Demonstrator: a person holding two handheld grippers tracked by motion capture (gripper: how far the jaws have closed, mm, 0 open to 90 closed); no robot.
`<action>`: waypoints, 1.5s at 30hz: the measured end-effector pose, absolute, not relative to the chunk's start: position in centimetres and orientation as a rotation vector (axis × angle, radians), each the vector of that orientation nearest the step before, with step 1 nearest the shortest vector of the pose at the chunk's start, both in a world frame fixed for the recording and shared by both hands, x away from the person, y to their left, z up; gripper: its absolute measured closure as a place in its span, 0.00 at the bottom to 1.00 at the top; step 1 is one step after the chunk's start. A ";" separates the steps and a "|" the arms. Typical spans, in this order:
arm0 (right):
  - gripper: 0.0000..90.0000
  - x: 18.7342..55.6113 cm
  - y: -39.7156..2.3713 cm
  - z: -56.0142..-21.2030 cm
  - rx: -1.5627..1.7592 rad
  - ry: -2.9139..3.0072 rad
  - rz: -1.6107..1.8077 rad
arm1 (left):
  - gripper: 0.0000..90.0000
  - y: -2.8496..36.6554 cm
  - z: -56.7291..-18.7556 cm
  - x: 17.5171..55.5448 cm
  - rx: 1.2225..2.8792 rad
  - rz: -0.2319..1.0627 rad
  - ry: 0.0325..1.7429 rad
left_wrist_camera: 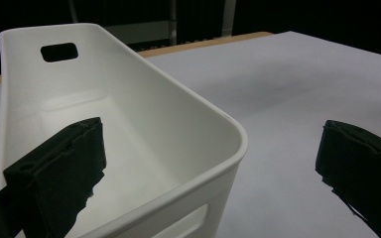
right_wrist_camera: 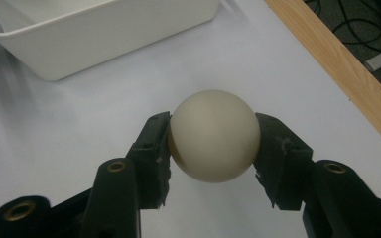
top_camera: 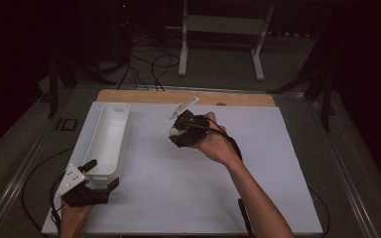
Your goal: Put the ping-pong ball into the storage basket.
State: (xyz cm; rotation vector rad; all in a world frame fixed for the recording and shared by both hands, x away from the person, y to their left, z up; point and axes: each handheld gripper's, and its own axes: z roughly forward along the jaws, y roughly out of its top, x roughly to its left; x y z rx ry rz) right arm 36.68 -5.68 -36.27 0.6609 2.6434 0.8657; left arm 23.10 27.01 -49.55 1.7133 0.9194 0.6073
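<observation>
The right gripper [right_wrist_camera: 212,144] is clamped on a cream ball [right_wrist_camera: 213,135], held above the middle of the table [top_camera: 258,198]. The long white bin [top_camera: 106,139] lies to its left, long axis running away from the person. The left gripper [top_camera: 99,176] stands wide, one jaw apparently inside the bin's near end and one outside it.

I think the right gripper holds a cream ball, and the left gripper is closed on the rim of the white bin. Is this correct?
Not quite. The right gripper does hold the cream ball, but the left gripper is open: in the left gripper view its jaws stand wide apart on either side of the corner of the white bin, one inside and one outside, not closed on the rim.
</observation>
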 end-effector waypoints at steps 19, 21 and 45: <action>0.56 36.9 -5.0 -35.6 0.653 2.636 0.883 | 0.00 27.0 -49.5 23.1 1.716 0.607 0.919; 0.56 37.0 -4.9 -35.7 0.646 2.639 0.883 | 0.00 27.0 -49.5 23.1 1.716 0.606 0.918; 0.56 37.6 -3.1 -35.5 0.619 2.643 0.922 | 0.00 27.0 -49.5 23.0 1.712 0.611 0.918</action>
